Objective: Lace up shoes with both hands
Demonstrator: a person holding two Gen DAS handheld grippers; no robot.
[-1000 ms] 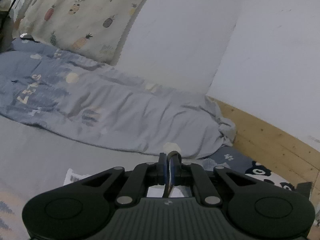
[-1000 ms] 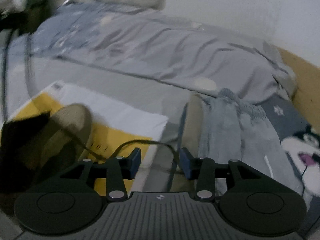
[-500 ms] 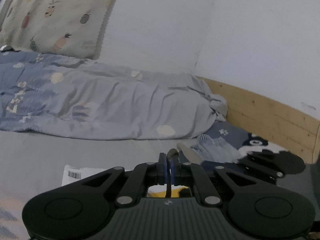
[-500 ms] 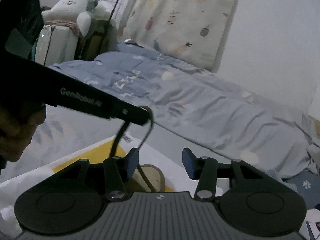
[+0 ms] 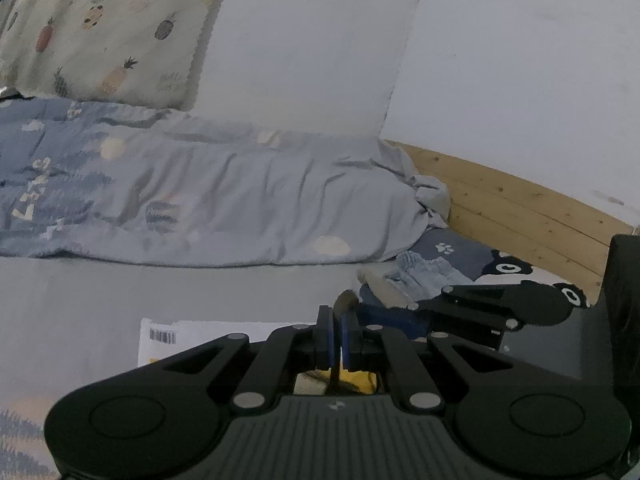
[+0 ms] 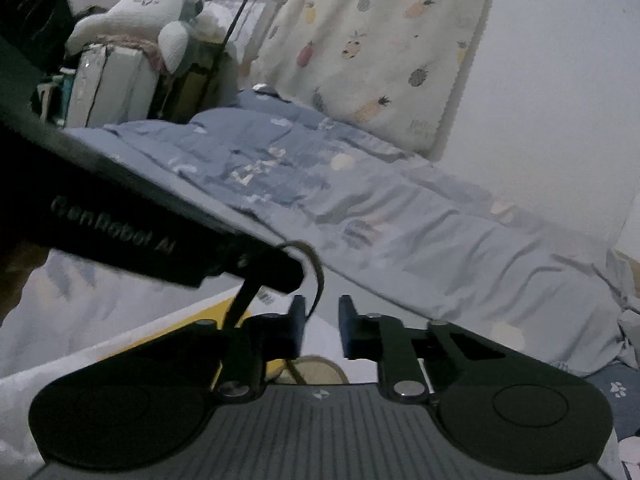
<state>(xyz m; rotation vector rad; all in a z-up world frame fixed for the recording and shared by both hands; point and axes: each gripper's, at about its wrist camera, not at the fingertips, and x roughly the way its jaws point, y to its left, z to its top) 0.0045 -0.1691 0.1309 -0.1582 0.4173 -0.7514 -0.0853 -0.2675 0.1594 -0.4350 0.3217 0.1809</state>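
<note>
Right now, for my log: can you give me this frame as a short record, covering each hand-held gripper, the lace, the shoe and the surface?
left hand-held gripper: shut on the shoelace
right hand-held gripper: open, empty, the lace's loop hangs just ahead of it
shoelace: dark, arches over the left gripper's tip
shoe: only its tan opening shows below the right gripper
surface: yellow and white mailer bag on a bed
backdrop: blue quilt, pineapple curtain

Left wrist view: looks low along its fingers [image 5: 325,334], close over the bed, facing the blue quilt [image 5: 224,204] ahead and the wooden board [image 5: 520,204] beyond the right finger.

Right wrist view: tilted upward along its fingers [image 6: 298,314], facing the pineapple curtain [image 6: 380,52] ahead.

Shared: quilt, curtain [image 5: 104,28], white wall [image 5: 520,80].
</note>
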